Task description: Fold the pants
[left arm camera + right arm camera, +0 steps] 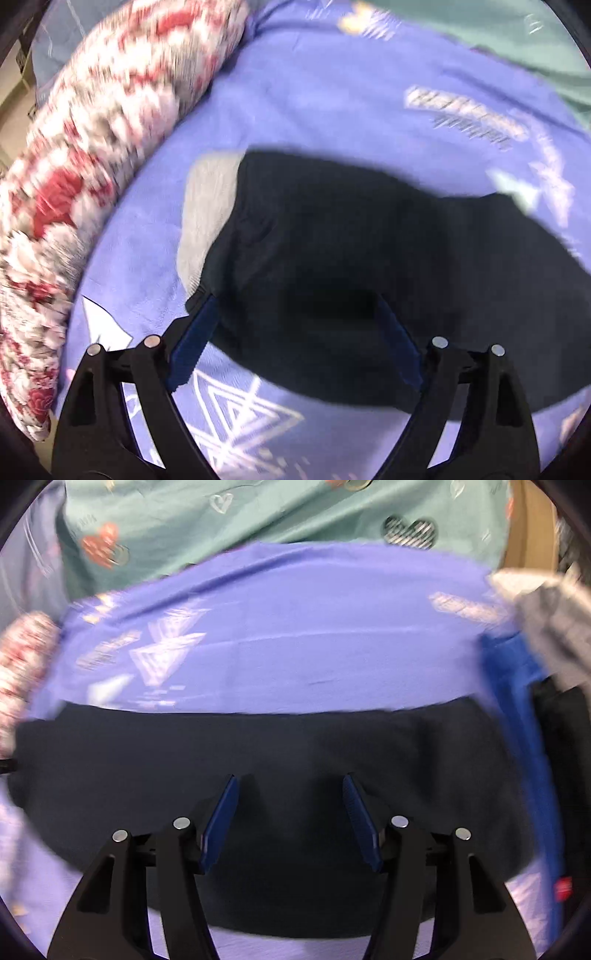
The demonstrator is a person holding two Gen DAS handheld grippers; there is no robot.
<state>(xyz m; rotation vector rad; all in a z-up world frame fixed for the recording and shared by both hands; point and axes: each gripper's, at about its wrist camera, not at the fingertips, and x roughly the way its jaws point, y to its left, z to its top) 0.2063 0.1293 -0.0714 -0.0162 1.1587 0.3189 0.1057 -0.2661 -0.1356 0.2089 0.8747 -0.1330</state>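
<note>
Black-framed, blue-padded left gripper [295,332] we are holding with its jaws spread wide over the dark navy soft-fabric pants [351,258], pads not pinching cloth. Our right gripper [290,812] is hovering likewise, jaws apart, nothing clamped. Pants are lying flat on the purple patterned bedsheet [332,110], beside a red-and-white floral rolled quilt [92,147]. We are judging the cloth light, limp, non-slippery; we are favouring pinching an edge or corner near the grey lining patch [207,214].
</note>
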